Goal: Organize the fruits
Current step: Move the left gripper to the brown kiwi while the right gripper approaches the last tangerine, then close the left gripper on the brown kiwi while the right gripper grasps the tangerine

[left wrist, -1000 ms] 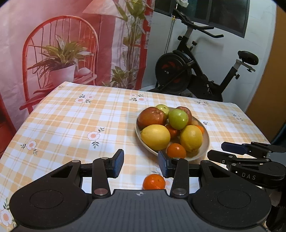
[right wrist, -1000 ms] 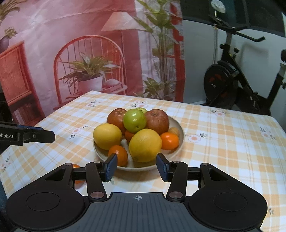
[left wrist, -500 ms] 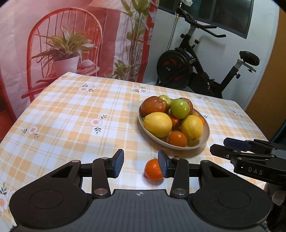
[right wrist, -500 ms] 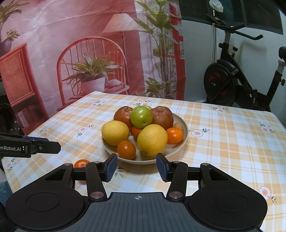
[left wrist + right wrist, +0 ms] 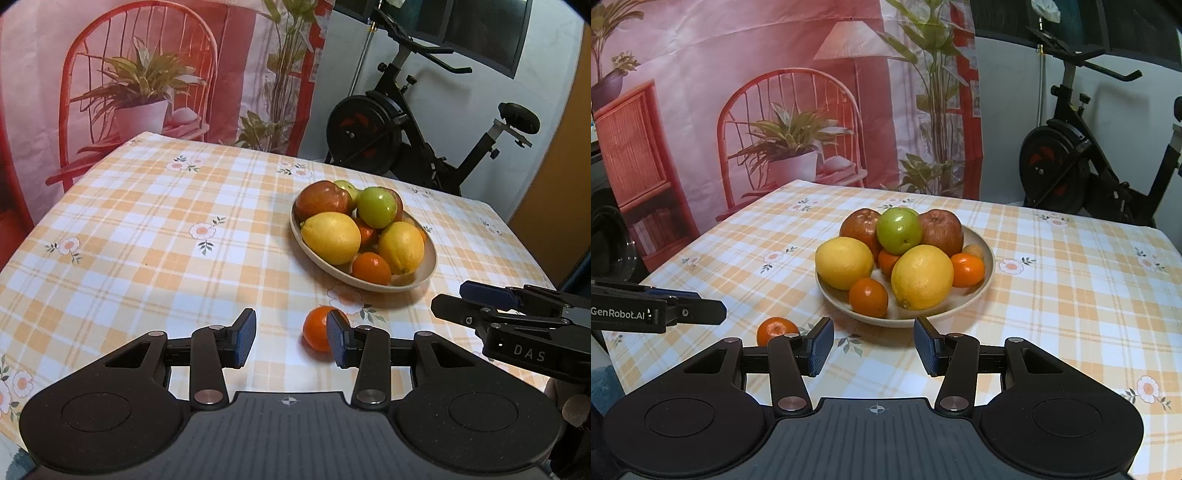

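Left claw [image 5: 291, 334] released, jaws apart low in frame, lined up on the loose mandarin [image 5: 317, 330], likely to bowl it | right claw [image 5: 873, 345] released, waiting before the bowl [image 5: 979, 295] | mandarin: small, glossy orange, alone on the checked desk [image 5: 147, 236] just below the heaped bowl.

White letters "DAS" stand on the black side of the right gripper [image 5: 480, 304], seen at the right edge of the left wrist view. In the right wrist view, the left gripper [image 5: 701, 310] carries "GenRobot.AI" in white on its black side, the first letter cut off at the frame's edge.
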A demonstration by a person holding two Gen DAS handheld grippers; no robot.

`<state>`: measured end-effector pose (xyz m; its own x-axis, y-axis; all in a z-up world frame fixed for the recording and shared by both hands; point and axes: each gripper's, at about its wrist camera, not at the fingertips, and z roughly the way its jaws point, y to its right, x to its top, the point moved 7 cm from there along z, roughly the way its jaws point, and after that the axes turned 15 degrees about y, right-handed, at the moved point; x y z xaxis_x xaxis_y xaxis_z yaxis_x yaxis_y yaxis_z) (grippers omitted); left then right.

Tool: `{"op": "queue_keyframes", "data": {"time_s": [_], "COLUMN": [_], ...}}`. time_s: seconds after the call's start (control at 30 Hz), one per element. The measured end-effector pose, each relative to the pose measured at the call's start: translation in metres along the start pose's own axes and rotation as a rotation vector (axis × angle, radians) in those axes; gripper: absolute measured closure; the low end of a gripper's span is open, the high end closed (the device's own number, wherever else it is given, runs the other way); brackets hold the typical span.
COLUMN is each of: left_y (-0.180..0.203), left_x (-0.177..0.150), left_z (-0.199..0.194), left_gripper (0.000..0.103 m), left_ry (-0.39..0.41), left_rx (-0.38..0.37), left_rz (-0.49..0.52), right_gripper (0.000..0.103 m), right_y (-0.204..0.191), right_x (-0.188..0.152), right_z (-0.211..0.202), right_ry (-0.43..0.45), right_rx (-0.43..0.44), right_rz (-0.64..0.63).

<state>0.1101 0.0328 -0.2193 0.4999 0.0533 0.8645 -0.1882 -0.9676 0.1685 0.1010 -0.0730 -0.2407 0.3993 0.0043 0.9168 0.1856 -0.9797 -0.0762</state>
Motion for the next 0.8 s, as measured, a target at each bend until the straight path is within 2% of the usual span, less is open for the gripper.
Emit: {"op": "queue_keyframes", "data": {"time_s": [0.4,0.8], "left_y": [-0.004,0.005], "left_x": [-0.012,-0.038], "left_z": [0.0,-0.005], "left_gripper": [0.059,0.059], "left_ry": [-0.054,-0.143], "left_rx": [-0.005,-0.02], "left_rz": [-0.032,-0.002], "right_gripper": [0.058,0.058], "right_y": [0.001,-0.003], "right_x": [-0.008,-0.015], "right_z": [-0.001,0.001], "right_ry": [-0.012,-0.021], "right_rx": [0.006,0.021], "right_rz": [0.025,0.04]}}
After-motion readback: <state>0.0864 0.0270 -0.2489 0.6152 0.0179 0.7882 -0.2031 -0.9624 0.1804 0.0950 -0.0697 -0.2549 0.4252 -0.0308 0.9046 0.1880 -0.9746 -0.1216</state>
